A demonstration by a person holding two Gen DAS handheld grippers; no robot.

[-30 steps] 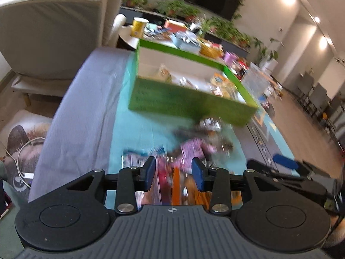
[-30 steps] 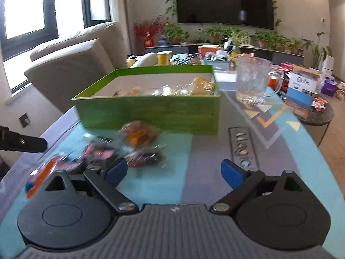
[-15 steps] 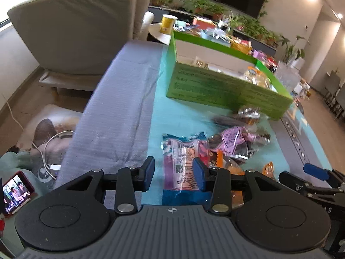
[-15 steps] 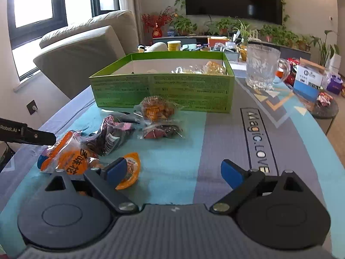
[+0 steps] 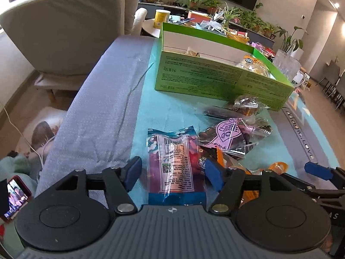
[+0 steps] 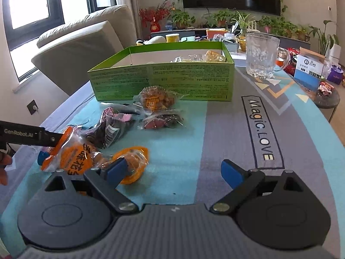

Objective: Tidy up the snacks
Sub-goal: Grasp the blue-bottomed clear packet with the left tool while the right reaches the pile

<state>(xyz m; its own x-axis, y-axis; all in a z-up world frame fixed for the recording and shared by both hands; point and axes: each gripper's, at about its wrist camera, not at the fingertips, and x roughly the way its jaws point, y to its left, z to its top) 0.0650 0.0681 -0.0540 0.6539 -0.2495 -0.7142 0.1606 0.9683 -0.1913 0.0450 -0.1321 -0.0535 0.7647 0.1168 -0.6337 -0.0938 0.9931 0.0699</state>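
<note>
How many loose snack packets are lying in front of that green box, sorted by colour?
Orange packets: 2
Clear packets: 2
Pink-labelled packet: 1
Blue packet: 1
Dark packet, blurred and half hidden: 1
Total: 7

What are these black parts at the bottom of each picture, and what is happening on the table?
They are hand-held grabbing tools, one in each hand of a person, with no robot arm. Each carries a camera looking forward along its two blue-tipped fingers, so one picture comes from the left tool and one from the right tool. On the table lie loose snack packets in front of a green box that already has some snacks inside. The left tool's jaws have just been opening; a blue and red snack packet lies between them, not pressed. The right tool is open and holds nothing; an orange packet lies behind its left finger.
</note>
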